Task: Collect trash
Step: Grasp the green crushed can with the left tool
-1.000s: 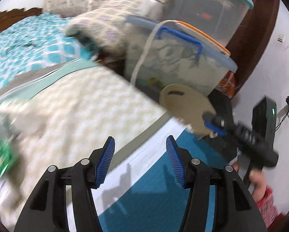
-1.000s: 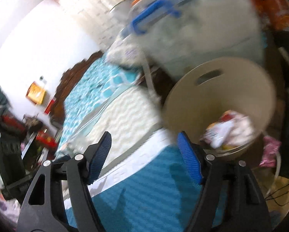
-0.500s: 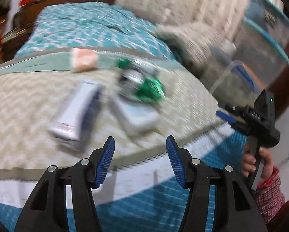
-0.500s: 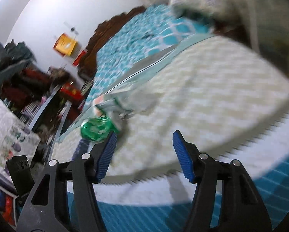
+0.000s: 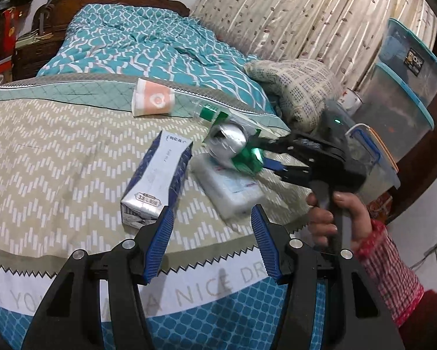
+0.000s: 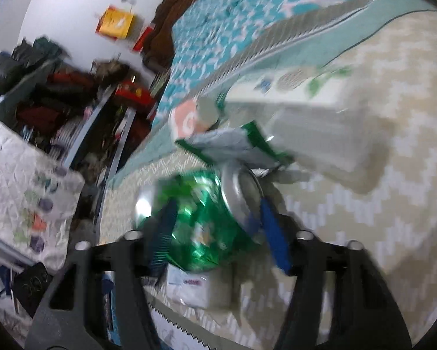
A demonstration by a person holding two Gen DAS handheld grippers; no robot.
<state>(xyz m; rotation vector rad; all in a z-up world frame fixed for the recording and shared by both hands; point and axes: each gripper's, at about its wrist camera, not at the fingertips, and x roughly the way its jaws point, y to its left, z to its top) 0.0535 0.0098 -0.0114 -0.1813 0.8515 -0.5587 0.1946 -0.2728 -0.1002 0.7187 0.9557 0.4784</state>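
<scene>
Step in hand, as judged: grab the green can (image 6: 206, 224) off the bed (image 5: 43, 151); right claw (image 6: 218, 230) is closing with the can between its blue pads; whether the pads already press on it is lost in blur. To do it well: square the pads across the can's body, not its silver end, and lift straight so the white packet (image 5: 230, 186) under it stays put.

Nearest, left claw (image 5: 209, 245) hangs over the bed's near edge, jaws apart, nothing between them, angled down toward the blue-and-white carton (image 5: 157, 178); just right of that, the white packet, with the can lying on its far end; the right claw reaches in from the right, low and nearly flat, a hand (image 5: 341, 218) in a red checked sleeve on its handle.

Farther: a green-and-silver wrapper (image 6: 241, 145) just beyond the can; then a peach-labelled paper cup (image 5: 152, 100) on its side.
</scene>
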